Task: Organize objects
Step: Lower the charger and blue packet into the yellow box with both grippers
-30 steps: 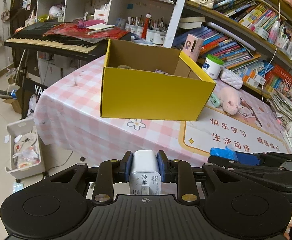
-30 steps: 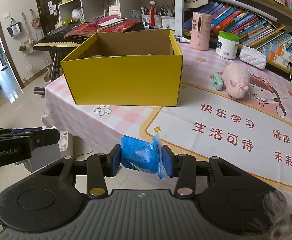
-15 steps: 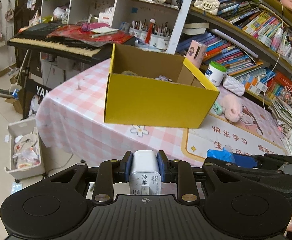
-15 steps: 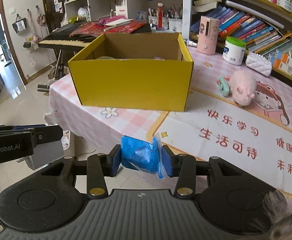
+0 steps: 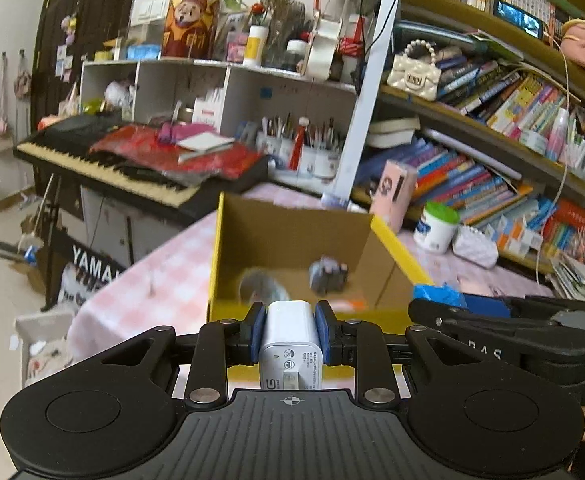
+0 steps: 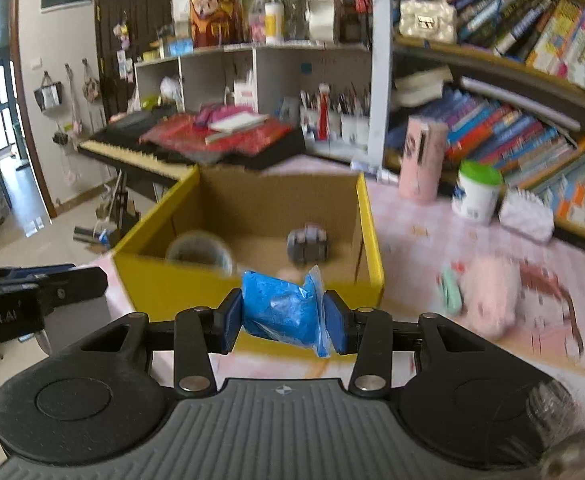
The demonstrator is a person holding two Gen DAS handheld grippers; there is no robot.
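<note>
My left gripper (image 5: 290, 326) is shut on a white charger block (image 5: 291, 340), held just before the near wall of the open yellow cardboard box (image 5: 400, 248). In the right wrist view my right gripper (image 6: 284, 320) is shut on a blue plastic packet (image 6: 280, 306), also at the near wall of the yellow box (image 6: 152, 280). Inside the box lie a roll of clear tape (image 6: 198, 250) and a small grey object (image 6: 307, 244). The right gripper with its blue packet (image 5: 438, 294) shows at the right in the left wrist view.
The box stands on a pink checked tablecloth (image 5: 160, 280). A pink plush toy (image 6: 488, 296) and a green item (image 6: 450, 290) lie right of the box. A pink bottle (image 6: 420, 160), a green-lidded jar (image 6: 476, 192), bookshelves (image 5: 492, 184) and a keyboard (image 5: 104, 164) stand behind.
Both grippers have risen and come closer to the box, so its inside now shows. Each keeps its grip on its object.
</note>
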